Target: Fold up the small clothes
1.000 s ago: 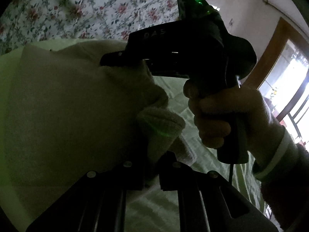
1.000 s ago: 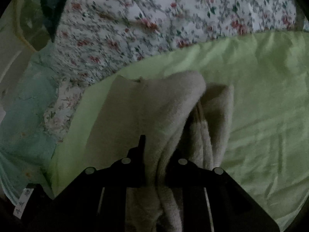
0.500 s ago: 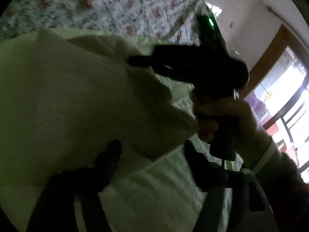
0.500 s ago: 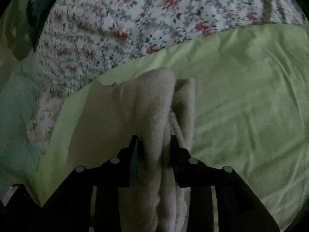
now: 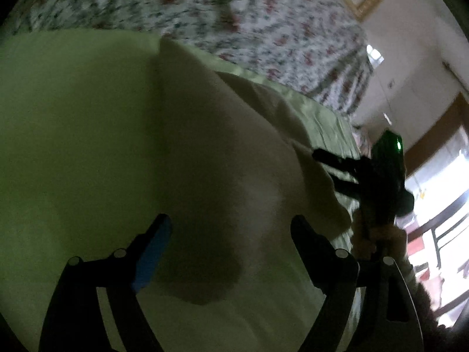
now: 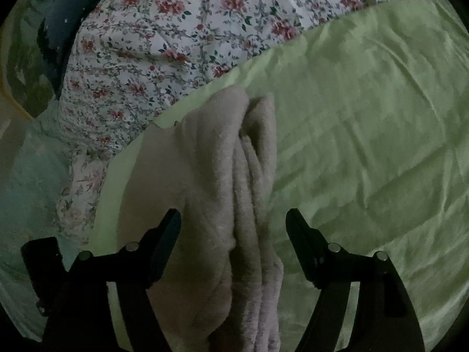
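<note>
Now we count one fuzzy beige folded garment (image 6: 222, 205) on one pale green sheet (image 6: 366, 135); left gripper (image 5: 231, 228) and right gripper (image 6: 233, 223) both spread wide, holding nothing.

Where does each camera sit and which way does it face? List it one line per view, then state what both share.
Left wrist: rides the left gripper, looking along its open fingers over the fuzzy beige garment toward the right gripper and the hand holding it.
Right wrist: rides the right gripper, fingers open, facing the bunched garment and the white floral quilt; no hand shows.
Shared: garment, light green sheet, quilt.
</note>
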The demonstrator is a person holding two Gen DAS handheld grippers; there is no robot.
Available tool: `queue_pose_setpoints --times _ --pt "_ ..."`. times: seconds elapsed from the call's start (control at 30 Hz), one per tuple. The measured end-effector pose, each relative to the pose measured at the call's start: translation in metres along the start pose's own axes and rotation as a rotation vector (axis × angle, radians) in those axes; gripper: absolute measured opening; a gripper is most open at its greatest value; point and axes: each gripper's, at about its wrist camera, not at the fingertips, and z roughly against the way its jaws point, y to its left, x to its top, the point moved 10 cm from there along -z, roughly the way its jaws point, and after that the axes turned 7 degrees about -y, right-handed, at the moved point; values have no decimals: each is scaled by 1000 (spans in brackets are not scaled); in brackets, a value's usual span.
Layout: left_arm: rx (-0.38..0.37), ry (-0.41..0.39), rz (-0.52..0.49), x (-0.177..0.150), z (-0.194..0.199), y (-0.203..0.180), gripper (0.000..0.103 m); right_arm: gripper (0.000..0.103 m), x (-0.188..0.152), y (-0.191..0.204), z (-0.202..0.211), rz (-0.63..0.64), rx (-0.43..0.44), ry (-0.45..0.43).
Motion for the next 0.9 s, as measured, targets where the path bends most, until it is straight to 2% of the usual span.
queue_pose_setpoints --times 0.27,0.33,0.47,0.5,0.53,0.57,0.6,0.67,0.73,0.8,0.9 --pt "-9 45 86 12 -26 26 85 75 -3 3 -15 21 17 33" --pt "-24 59 103 14 -36 30 91 75 -5 1 -23 24 15 50" --pt "-64 98 122 16 -65 30 92 72 -12 -1 -41 20 36 104" --pt "-74 108 132 15 -70 31 91 63 -12 0 -43 18 45 107" --pt "-86 113 138 15 -75 32 89 48 -14 2 -46 9 68 118" --pt "-91 100 123 17 -78 31 84 46 -17 4 -49 -17 97 138" --pt "-108 99 104 19 -78 26 69 43 -18 6 -49 -21 95 136" --pt "-94 90 75 20 -78 23 64 38 -20 11 -47 11 81 127" --pt "-99 69 53 21 -68 19 55 35 -20 21 -40 15 87 109" --pt "-104 55 53 22 -53 18 51 35 -21 37 -33 15 111 88" --pt "-101 -1 40 25 -10 23 50 34 -34 69 -26 31 155 86"
